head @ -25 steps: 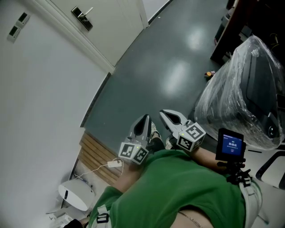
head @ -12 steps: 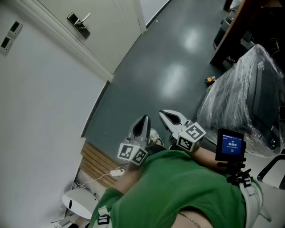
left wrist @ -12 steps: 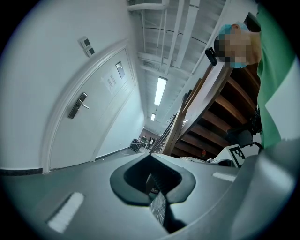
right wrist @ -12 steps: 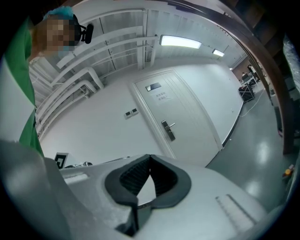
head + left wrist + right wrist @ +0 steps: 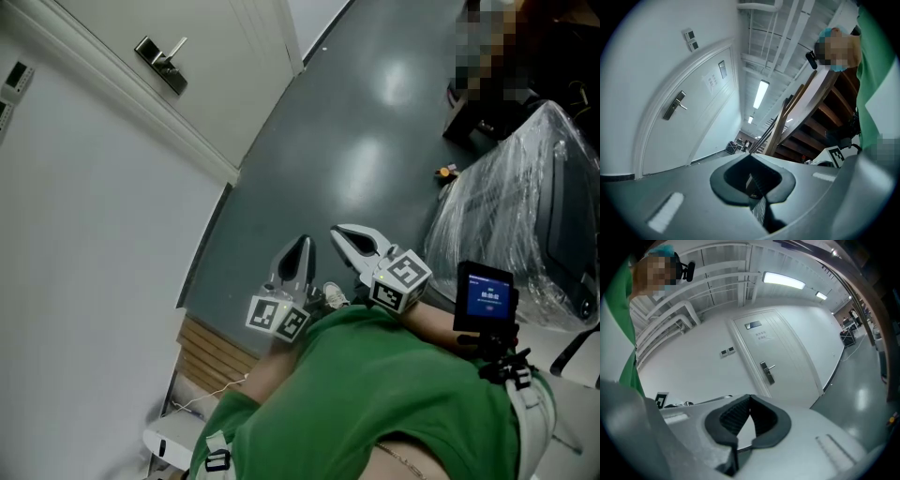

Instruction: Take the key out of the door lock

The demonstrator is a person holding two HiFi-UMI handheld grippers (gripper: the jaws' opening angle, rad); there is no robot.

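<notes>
though slim — angular metal door handle (image 5: 160, 60)

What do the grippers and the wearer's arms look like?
Left gripper: grey tapered shell, black ribbed pads. Right gripper: white shell, same pads. Each carries a white cube with black square markers. The person wears a green top.

Head view steeply down — other two level — distant door (image 5: 234, 56) shared

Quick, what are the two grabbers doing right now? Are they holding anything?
Left gripper: jaws closed, holding nothing.
Right gripper: jaws closed, holding nothing.
</notes>
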